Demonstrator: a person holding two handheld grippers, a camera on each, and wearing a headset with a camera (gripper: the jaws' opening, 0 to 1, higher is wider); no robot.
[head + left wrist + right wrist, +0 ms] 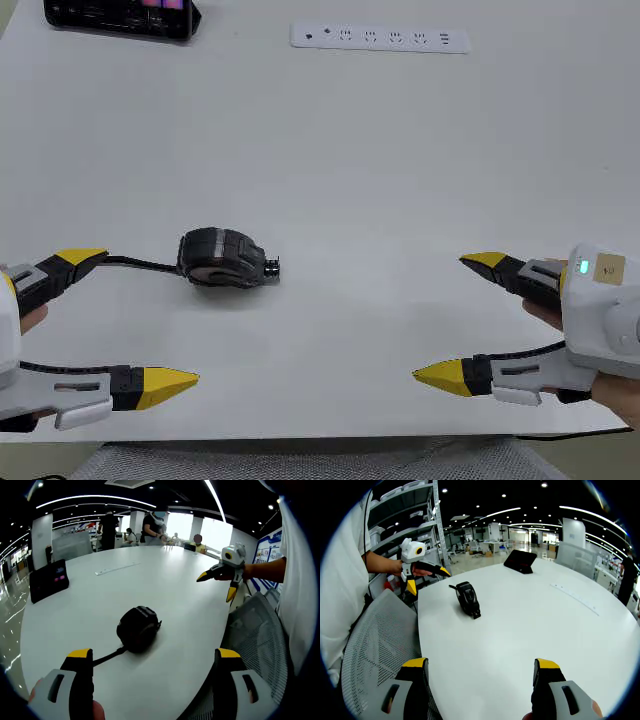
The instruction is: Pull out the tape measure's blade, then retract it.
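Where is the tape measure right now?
Head view: the tape measure lies on the white table, left of centre, just ahead of the open left gripper, far from the right gripper.

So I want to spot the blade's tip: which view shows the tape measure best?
The head view: the tape measure lies side-on, blade tip pointing right, strap left. The left gripper view shows its back and strap; the right gripper view shows it smaller, tip nearest.
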